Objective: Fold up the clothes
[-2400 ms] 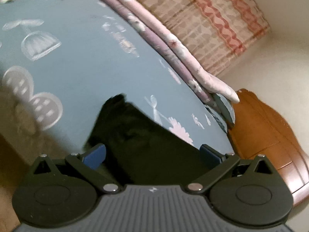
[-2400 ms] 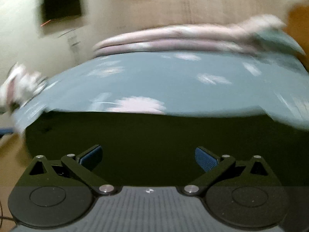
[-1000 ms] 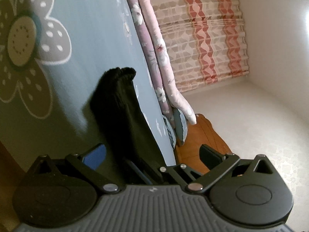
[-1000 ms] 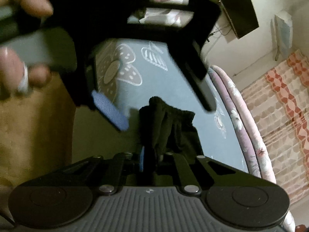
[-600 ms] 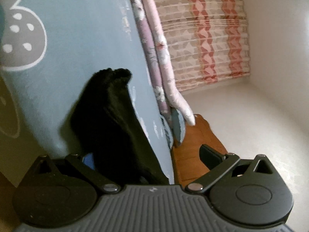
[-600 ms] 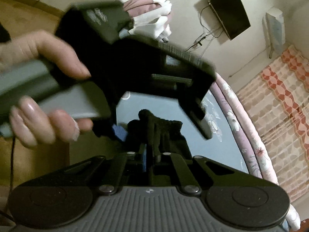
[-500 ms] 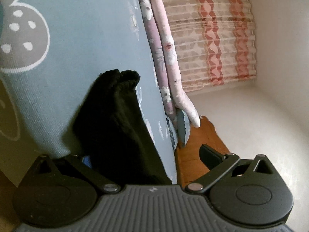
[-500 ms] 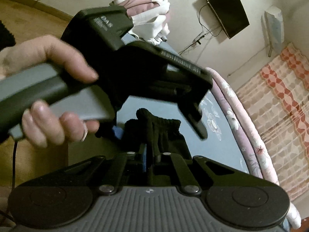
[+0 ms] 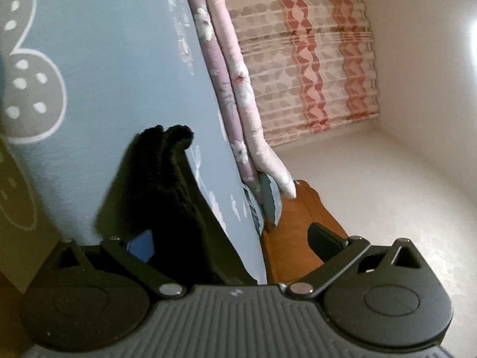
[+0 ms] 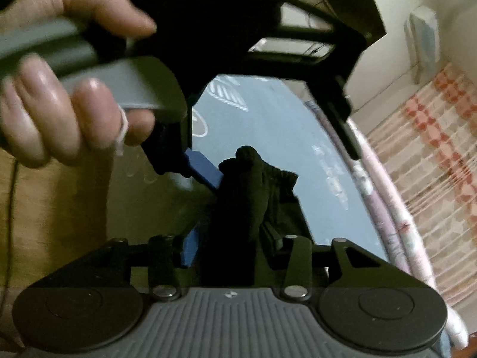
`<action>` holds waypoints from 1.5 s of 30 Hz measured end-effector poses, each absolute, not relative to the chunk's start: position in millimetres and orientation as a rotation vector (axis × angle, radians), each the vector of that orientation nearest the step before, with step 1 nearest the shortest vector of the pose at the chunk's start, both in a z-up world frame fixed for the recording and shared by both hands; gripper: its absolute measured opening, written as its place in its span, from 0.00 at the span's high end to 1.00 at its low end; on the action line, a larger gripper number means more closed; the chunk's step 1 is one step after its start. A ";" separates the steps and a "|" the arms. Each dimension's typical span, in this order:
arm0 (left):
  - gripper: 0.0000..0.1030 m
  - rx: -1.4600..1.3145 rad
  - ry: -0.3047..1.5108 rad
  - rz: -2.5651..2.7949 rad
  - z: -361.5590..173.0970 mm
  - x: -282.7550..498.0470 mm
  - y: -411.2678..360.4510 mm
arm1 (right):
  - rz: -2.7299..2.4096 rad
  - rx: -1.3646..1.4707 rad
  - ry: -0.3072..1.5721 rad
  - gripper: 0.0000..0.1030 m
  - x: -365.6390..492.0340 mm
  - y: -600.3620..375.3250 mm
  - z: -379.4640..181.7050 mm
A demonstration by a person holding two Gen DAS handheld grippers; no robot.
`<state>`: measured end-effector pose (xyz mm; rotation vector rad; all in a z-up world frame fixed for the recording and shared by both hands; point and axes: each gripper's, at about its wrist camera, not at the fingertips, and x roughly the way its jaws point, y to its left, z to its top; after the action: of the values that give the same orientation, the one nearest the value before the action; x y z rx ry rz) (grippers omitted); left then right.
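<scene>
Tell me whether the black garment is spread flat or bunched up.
Bunched up: the black garment stands in gathered vertical folds above the blue bedsheet, not spread flat.

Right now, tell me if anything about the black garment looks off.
The black knit garment is bunched into a narrow, rumpled strip on the blue patterned bedspread, not flat. The right gripper is opening around it; the left gripper stands wide open beside it.

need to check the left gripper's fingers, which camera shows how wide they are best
The left wrist view: the left gripper has its fingers spread wide, the black garment against one pad only. The right wrist view shows it from outside, blurred, with the hand holding it.
</scene>
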<state>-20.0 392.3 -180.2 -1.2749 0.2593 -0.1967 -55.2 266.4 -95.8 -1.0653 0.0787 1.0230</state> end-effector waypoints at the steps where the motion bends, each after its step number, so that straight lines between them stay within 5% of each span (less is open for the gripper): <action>1: 0.01 -1.268 0.262 -0.202 -178.2 -20.7 392.1 | 1.012 -1.070 0.070 0.58 -56.6 268.8 -98.4; 4: 0.01 -1.256 0.276 -0.203 -177.6 -24.5 394.1 | 0.982 -1.066 0.063 0.90 -51.9 271.6 -98.0; 17: 0.01 -1.257 0.286 -0.105 -177.8 2.8 396.9 | 1.003 -0.951 0.080 0.94 -45.1 265.2 -66.6; 24: 0.01 -1.170 0.358 -0.100 -172.4 3.0 394.7 | 1.149 -0.807 0.275 0.54 -34.6 234.2 -53.7; 28: 0.05 -1.021 0.467 -0.044 -168.0 2.2 384.0 | 1.132 -0.716 0.343 0.41 -11.3 212.9 -37.8; 31: 0.06 -0.991 0.457 -0.038 -166.0 -1.5 380.3 | 1.089 -0.681 0.358 0.40 6.5 200.2 -32.8; 34: 0.27 -0.997 0.490 0.022 -166.7 -4.2 381.7 | 1.069 -0.634 0.394 0.40 21.0 191.5 -33.1; 36: 0.68 -1.002 0.512 0.063 -167.2 -5.9 382.7 | 1.066 -0.594 0.431 0.40 33.0 187.3 -38.2; 45: 0.75 -0.826 0.552 0.130 -140.9 -9.7 367.0 | 1.136 -0.254 0.718 0.23 96.6 150.6 -44.8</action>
<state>-9.7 367.0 -140.9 -0.8257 0.5523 0.1301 96.6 150.6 -44.8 -0.2542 0.7181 1.1359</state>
